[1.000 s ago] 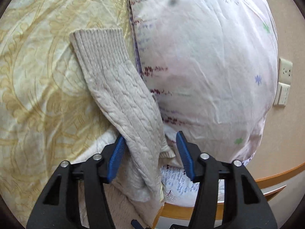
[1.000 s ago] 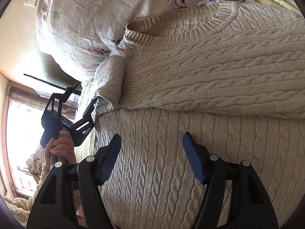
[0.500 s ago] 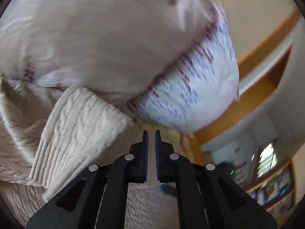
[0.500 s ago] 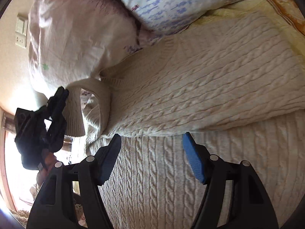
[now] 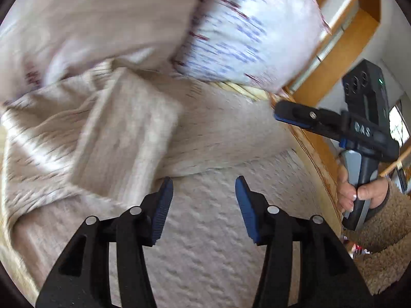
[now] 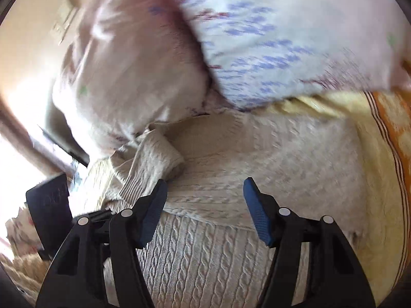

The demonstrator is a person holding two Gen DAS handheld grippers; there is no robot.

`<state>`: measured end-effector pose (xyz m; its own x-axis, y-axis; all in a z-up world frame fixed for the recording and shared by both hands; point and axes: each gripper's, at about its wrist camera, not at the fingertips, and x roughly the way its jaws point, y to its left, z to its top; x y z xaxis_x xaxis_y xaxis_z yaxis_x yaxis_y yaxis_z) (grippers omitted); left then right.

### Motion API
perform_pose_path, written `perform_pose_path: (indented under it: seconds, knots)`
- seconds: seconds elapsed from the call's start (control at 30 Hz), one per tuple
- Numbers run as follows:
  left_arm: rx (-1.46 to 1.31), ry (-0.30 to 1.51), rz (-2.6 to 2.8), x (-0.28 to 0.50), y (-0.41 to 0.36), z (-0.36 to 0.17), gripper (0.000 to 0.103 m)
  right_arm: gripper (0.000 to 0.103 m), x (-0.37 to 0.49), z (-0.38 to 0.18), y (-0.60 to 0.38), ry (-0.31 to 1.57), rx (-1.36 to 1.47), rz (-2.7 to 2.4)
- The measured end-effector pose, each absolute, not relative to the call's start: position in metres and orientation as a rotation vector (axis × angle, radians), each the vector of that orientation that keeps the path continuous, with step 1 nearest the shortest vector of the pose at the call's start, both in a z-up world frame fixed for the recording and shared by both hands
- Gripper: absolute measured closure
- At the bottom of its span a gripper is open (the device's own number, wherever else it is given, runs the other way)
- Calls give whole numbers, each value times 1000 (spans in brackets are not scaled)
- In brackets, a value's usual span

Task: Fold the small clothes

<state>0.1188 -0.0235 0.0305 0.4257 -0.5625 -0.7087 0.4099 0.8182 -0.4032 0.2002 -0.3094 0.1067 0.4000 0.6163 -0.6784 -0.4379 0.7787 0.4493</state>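
Both the left gripper (image 5: 204, 205) and right gripper (image 6: 205, 210) hover with fingers spread, holding nothing, above the beige cable-knit sweater (image 6: 205, 256). Its folded sleeve (image 5: 123, 133) lies beyond the left fingers; floral pillows (image 6: 282, 38) sit farther off.

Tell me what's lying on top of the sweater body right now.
A folded-in sleeve lies across the sweater near its collar end. Both pillows overhang the top edge, so the neckline is hidden.
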Motion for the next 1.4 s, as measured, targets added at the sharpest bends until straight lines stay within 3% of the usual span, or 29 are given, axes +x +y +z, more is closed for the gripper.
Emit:
perform_pose_path:
  seconds: [0.2,0.43,0.47,0.5,0.53,0.63,0.77,0.93,1.1,1.4]
  knots:
    - [-294,926,-185,109,91,25,54,54,171,97,-187,912,-188,943]
    - [-247,957,-122,117,106,15,54,55,142,62,-115,864,-524,946]
    - [-260,963,-124,119,104,12,54,60,141,54,-110,856,-571,912]
    - [-268,969,-125,121,103,10,54,74,140,50,-110,845,-605,884]
    - [-272,975,-126,123,102,7,54,77,140,49,-112,837,-607,875]
    - [-275,994,-127,127,98,0,54,92,145,61,-131,867,-492,869]
    - [-277,994,-127,131,95,-2,53,94,164,93,-178,873,-258,791]
    - [-253,1000,-123,138,90,-3,53,94,207,121,-280,890,244,567]
    - [-220,1005,-132,145,84,-3,48,94,246,67,-383,1049,741,304]
    - [-200,1010,-147,157,74,-4,45,92,280,19,-389,1194,837,286]
